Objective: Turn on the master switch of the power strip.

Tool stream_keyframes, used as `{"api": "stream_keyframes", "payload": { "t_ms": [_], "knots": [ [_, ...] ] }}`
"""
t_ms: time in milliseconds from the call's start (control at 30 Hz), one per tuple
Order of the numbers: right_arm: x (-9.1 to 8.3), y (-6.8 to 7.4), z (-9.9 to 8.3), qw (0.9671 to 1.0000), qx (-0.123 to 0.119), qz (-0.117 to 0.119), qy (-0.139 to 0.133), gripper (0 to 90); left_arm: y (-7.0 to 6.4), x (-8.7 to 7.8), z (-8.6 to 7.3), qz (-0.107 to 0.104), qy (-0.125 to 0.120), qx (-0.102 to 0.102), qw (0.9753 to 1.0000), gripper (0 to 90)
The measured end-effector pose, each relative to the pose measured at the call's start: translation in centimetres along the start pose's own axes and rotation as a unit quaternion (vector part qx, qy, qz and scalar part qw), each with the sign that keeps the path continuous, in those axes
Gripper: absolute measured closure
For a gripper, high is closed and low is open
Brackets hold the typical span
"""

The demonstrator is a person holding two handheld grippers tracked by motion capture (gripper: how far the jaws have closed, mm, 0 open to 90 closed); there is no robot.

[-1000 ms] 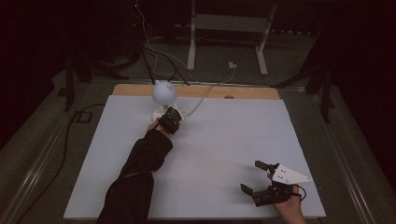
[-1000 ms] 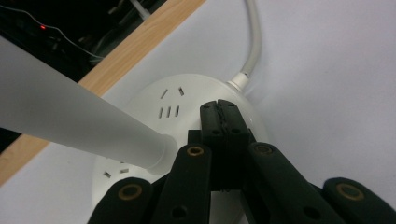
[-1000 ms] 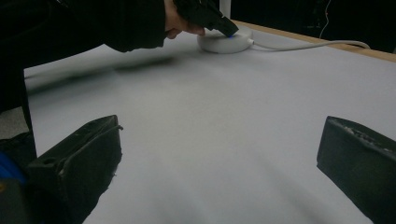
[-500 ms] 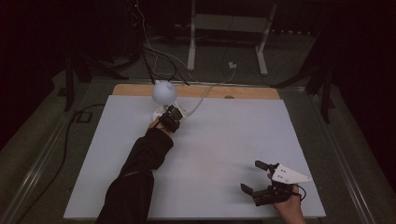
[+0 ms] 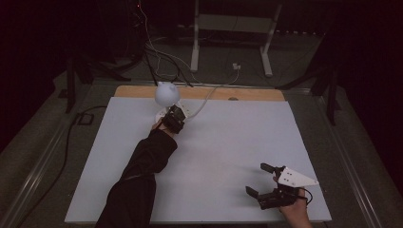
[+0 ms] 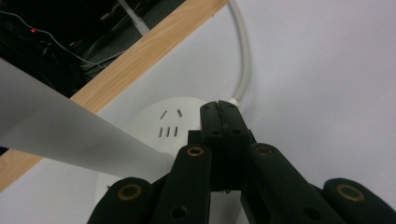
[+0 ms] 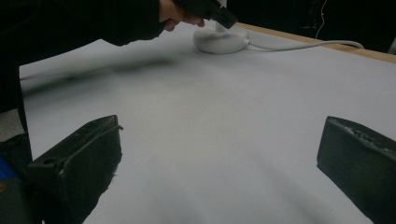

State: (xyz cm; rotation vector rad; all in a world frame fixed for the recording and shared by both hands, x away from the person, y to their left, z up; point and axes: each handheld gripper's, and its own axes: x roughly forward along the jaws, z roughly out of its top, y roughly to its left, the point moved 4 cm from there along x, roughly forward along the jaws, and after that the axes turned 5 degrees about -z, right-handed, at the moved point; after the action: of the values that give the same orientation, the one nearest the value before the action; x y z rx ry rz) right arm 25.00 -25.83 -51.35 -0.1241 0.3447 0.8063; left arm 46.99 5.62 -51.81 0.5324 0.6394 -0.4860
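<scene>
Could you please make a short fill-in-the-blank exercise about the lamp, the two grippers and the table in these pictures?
1. The jaws of the left gripper are ____ above the round base of the white lamp.
2. The jaws of the right gripper stand wide ____.
3. The lamp's cable leaves the table over its ____ edge.

Missing words: shut; open; far

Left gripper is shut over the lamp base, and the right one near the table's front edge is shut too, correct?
Not quite. The right gripper is open: the right gripper view shows its fingers wide apart. The left gripper is shut over the lamp base.
</scene>
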Motion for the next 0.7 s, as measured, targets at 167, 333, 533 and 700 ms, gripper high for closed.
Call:
{"api": "stream_keyframes", "payload": {
  "t_ms": [167,333,533,700],
  "knots": [
    [0.0,0.0,0.0,1.0000,0.000,0.000,0.000,0.1,0.1,-0.7,0.1,-0.007,0.003,-0.010,0.9999,90.0],
    [0.0,0.0,0.0,1.0000,-0.002,-0.002,0.000,0.1,-0.1,-1.4,0.2,-0.027,0.001,-0.014,0.9995,90.0],
    [-0.1,0.0,0.1,1.0000,-0.002,-0.002,-0.001,0.0,-0.6,-2.4,0.5,-0.040,-0.008,-0.017,0.9990,79.1],
    [0.0,0.0,0.1,1.0000,-0.003,-0.002,0.000,0.1,-0.8,-3.0,0.4,-0.068,-0.008,-0.028,0.9972,65.3]
  ]
}}
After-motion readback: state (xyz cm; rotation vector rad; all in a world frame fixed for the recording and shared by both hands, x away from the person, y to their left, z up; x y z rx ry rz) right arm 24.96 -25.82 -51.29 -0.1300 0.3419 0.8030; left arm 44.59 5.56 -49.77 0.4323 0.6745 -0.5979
